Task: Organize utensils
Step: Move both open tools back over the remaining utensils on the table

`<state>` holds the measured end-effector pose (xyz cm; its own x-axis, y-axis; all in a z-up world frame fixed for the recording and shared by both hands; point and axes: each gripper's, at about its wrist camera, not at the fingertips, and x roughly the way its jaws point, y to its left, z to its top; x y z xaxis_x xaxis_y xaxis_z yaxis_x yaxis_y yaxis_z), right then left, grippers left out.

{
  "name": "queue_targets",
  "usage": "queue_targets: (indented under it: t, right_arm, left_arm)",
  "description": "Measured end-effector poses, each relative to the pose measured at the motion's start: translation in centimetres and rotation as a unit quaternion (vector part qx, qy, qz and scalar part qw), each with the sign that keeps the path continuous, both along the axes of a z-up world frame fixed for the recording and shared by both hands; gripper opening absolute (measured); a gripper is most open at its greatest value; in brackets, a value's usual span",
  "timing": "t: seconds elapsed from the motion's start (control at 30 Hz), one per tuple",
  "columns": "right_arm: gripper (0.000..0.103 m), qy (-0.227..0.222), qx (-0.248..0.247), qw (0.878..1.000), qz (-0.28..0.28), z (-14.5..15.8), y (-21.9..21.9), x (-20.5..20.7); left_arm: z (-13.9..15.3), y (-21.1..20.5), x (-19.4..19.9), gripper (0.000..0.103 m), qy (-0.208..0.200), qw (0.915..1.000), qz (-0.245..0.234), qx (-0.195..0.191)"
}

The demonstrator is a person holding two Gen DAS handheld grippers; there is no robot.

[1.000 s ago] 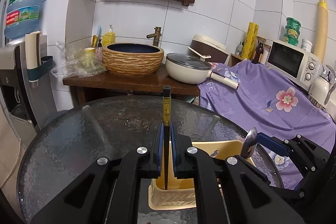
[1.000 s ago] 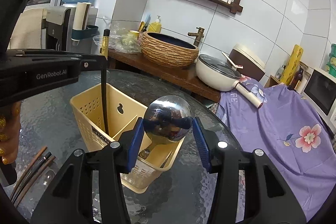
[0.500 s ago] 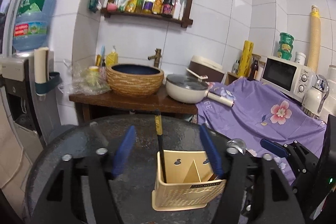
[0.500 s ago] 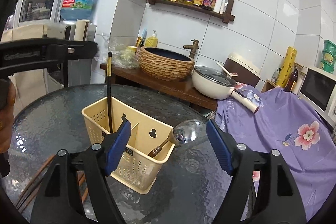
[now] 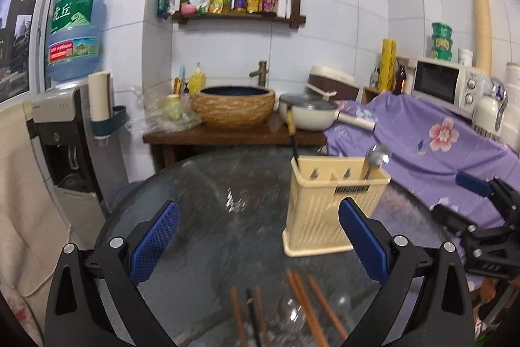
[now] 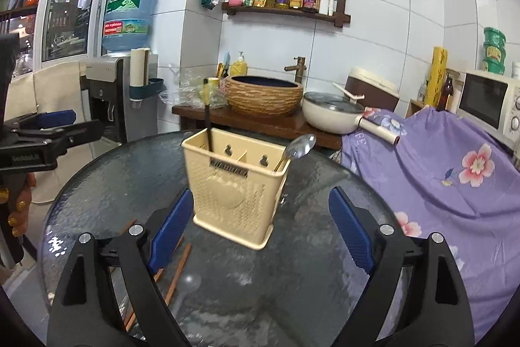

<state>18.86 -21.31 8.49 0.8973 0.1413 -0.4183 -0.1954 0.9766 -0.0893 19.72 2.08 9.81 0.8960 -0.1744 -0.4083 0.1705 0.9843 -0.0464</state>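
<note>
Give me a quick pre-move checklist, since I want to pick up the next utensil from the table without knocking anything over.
1. Left claw empty, jaws opening, nothing between them: ok.
2. Right claw empty, jaws opening, clear of the holder: ok.
3. Beige utensil holder upright on the glass table: ok.
4. Black chopstick standing in the holder's left compartment: ok.
5. Metal spoon in the right compartment, leaning over the rim: ok.
6. Brown chopsticks loose on the table in front of the left claw; exact count: cannot tell.
</note>
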Motion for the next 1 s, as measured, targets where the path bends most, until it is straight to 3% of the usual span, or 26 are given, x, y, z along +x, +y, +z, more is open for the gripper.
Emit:
queue_targets:
  t: [0.13,0.43,0.7,1.0]
  right_arm:
    - [0.084,0.019,0.002,1.000,-0.002,-1.6,0.5,-1.9]
    - [0.084,0.096,0.011,0.995,-0.014,-7.0,0.8,-2.1]
    - [0.075,0.152,0.007,0.988,-0.004,-10.5,2.2,-0.5]
    - [0.068,0.198,0.009,0.980,0.025,-12.6,4.2,0.5]
  left_arm:
    - [-2.3,1.6,-1.6,0.096,0.028,0.9992,0.027,0.013]
    - [-8.4,2.6,-2.5,0.094,0.116,0.9923,0.031,0.033]
    - [-11.6,3.7,-1.9,0.063,0.170,0.9844,0.028,0.037]
    - [-13.6,3.1,-1.3,0.046,0.208,0.9776,0.000,0.028]
